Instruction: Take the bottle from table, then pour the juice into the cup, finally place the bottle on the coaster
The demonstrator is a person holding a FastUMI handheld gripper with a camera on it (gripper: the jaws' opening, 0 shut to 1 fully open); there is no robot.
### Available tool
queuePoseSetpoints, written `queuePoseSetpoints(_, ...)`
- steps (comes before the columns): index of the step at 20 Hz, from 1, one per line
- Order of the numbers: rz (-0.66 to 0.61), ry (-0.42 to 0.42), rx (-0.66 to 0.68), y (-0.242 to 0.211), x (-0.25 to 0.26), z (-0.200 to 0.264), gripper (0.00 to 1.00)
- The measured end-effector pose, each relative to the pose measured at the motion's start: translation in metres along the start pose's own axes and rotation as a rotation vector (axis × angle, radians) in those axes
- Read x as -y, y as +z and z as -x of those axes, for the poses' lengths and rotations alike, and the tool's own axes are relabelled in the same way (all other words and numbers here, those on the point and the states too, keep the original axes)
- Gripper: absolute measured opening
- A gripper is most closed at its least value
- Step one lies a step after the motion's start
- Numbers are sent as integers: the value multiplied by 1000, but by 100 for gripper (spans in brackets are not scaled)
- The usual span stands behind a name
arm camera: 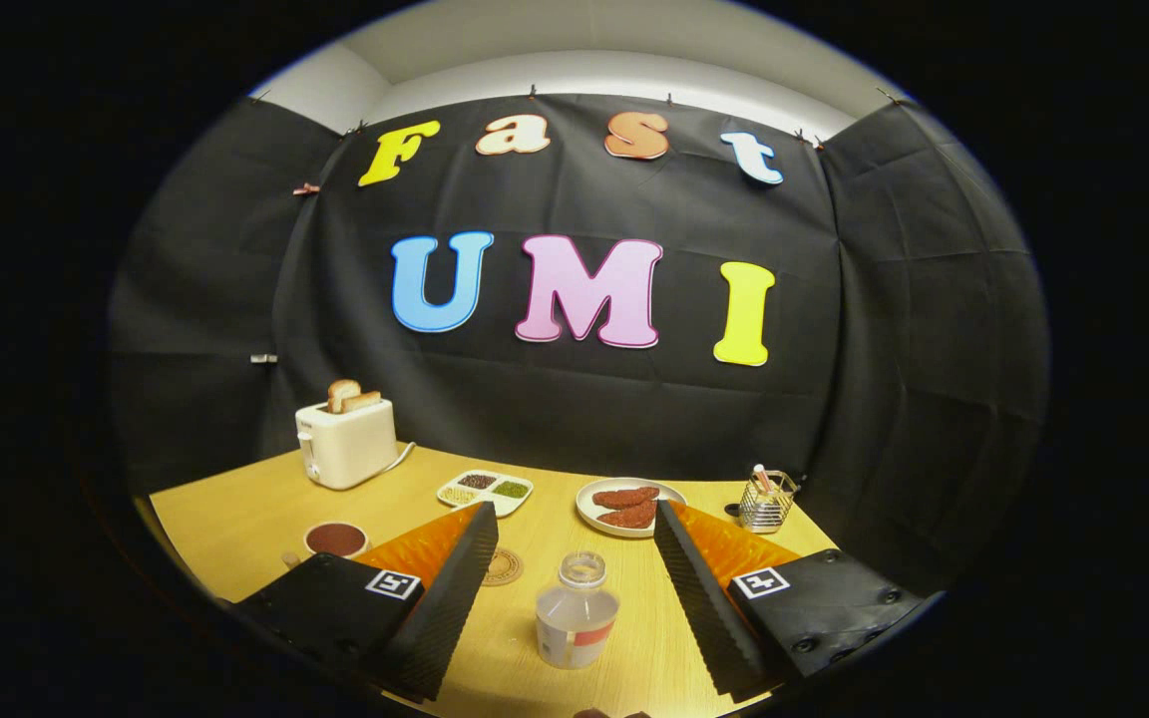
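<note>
Tongs [569, 583] spread wide over the bench [235, 514], bottle [576, 613] standing upright in the gap, touched by neither finger.

Nearest, two ridged fingers [455, 588] angled outward, gripping nothing. Between them, closer to the camera than the fingertips, a small clear bottle, cap off, mouth open, pale band low on its body. Just beside the left finger's inner edge, a round patterned coaster [502, 566], partly hidden, lying flat. Off beyond the left finger, a cup [335, 539] with dark contents. Farther back, a divided dish [486, 491] of small heaps, a plate [629, 507] with reddish-brown pieces, a wire holder [766, 501] near the right finger's far side. At the back left, a pale toaster [346, 442] with bread slices poking out of the top.
</note>
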State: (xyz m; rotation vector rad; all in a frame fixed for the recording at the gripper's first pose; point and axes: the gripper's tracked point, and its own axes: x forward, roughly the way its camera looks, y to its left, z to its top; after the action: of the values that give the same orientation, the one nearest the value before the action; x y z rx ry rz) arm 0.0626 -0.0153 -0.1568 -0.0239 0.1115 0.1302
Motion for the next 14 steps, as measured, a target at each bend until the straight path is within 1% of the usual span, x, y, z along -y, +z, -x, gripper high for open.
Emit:
queuePoseSetpoints(10,-44,-24,-71,-74,4,-23,97)
queuePoseSetpoints(14,-48,-24,-78,-91,3,-29,97)
